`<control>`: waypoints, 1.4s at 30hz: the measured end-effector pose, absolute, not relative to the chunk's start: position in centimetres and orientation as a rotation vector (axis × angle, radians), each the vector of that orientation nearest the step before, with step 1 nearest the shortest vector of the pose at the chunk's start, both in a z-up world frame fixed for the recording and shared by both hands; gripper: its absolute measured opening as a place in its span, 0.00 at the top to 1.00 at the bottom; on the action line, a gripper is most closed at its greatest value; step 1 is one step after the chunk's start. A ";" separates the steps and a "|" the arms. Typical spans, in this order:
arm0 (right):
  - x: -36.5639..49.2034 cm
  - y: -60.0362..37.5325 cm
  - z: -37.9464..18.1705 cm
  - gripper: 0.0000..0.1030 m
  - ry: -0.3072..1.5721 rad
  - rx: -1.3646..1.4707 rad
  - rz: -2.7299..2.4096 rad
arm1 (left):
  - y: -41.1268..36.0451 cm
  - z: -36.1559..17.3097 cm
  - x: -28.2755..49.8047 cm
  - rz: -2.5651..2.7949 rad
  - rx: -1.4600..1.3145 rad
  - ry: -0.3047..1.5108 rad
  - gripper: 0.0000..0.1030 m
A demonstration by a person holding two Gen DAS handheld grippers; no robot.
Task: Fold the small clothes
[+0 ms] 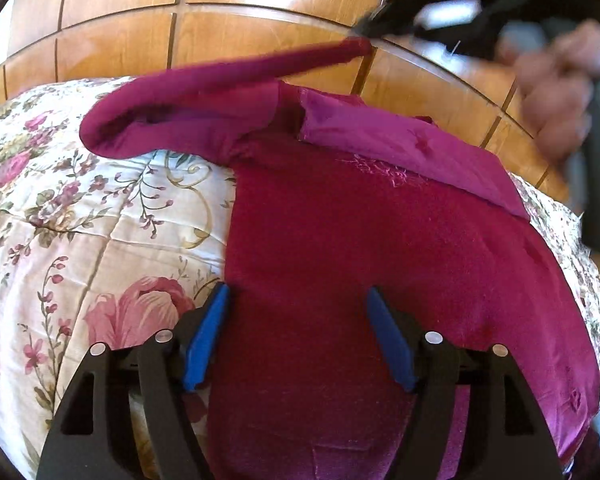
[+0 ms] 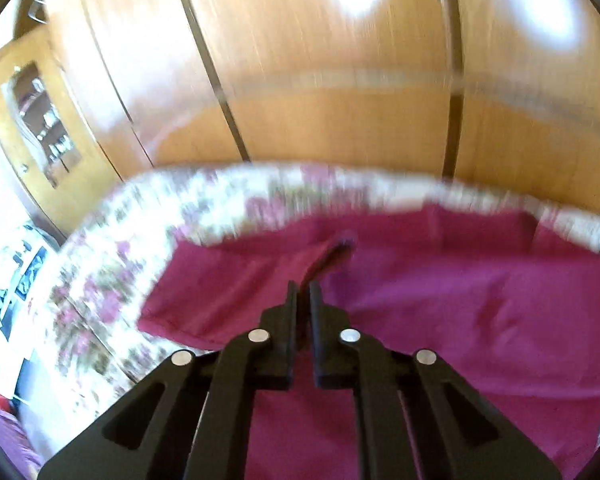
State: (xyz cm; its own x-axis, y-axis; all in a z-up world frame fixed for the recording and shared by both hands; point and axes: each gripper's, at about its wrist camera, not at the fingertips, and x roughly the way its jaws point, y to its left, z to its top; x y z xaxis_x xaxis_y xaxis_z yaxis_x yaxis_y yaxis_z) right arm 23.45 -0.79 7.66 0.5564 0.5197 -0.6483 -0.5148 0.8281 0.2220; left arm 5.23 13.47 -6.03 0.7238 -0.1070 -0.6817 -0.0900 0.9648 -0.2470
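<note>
The magenta garment (image 1: 340, 240) lies flat on the floral bedspread (image 1: 80, 208). The left gripper (image 1: 298, 300) is spread above its hem. The right gripper (image 2: 303, 286) pinches the sleeve (image 1: 260, 68), lifted clear.

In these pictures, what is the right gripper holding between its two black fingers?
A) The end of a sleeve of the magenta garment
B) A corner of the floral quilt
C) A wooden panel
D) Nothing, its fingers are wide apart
A: in the left wrist view the right gripper pulls the long sleeve of the magenta garment up off the floral quilt; its fingers are closed on the fabric.
</note>
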 end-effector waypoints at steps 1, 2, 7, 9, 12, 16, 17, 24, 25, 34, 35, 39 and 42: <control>23.3 -1.8 9.1 1.00 0.722 0.006 0.601 | 13.5 -6.0 5.5 -0.008 -0.272 0.764 0.32; 23.2 -2.7 10.1 1.00 0.693 0.005 0.585 | 13.5 -6.1 5.5 -0.006 -0.270 0.764 0.32; 26.0 -9.2 9.2 1.00 0.734 0.076 0.450 | 12.7 -6.3 5.6 0.006 -0.253 0.765 0.32; 27.0 -11.1 6.7 0.96 0.825 0.175 0.470 | 12.5 -6.2 5.7 0.009 -0.247 0.765 0.32; 26.9 -11.8 3.8 0.74 0.894 0.233 0.499 | 12.3 -6.2 5.9 0.016 -0.240 0.765 0.32; 26.2 -8.1 0.1 0.55 0.996 0.266 0.577 | 12.3 -6.2 6.0 0.017 -0.241 0.765 0.32; 26.1 -6.5 -0.9 0.55 1.026 0.262 0.606 | 12.3 -6.2 5.9 0.016 -0.240 0.765 0.32; 26.4 1.1 -5.8 0.74 1.212 0.334 0.678 | 12.5 -6.2 5.9 0.011 -0.246 0.764 0.32; 26.5 2.0 -5.9 0.82 1.218 0.294 0.646 | 12.6 -6.3 5.9 0.034 -0.251 0.769 0.35; 23.9 1.5 7.0 0.95 0.817 0.031 0.706 | 12.9 -6.5 5.9 0.008 -0.263 0.762 0.29; 23.7 0.7 8.4 0.95 0.764 0.003 0.684 | 12.9 -6.5 6.0 0.008 -0.263 0.762 0.29; 23.4 -3.6 10.9 0.95 0.647 -0.063 0.557 | 12.8 -6.6 5.9 0.012 -0.258 0.763 0.29; 23.5 -8.6 10.4 0.95 0.637 -0.092 0.425 | 12.7 -6.6 6.0 0.013 -0.257 0.763 0.29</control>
State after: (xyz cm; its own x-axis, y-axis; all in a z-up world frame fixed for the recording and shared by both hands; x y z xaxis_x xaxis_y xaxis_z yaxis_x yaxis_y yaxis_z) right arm 23.54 -8.58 10.38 0.7210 0.3563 -0.5944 -0.4120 0.9101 0.0458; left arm 5.95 12.71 -6.57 0.7244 -0.0813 -0.6845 -0.1044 0.9686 -0.2256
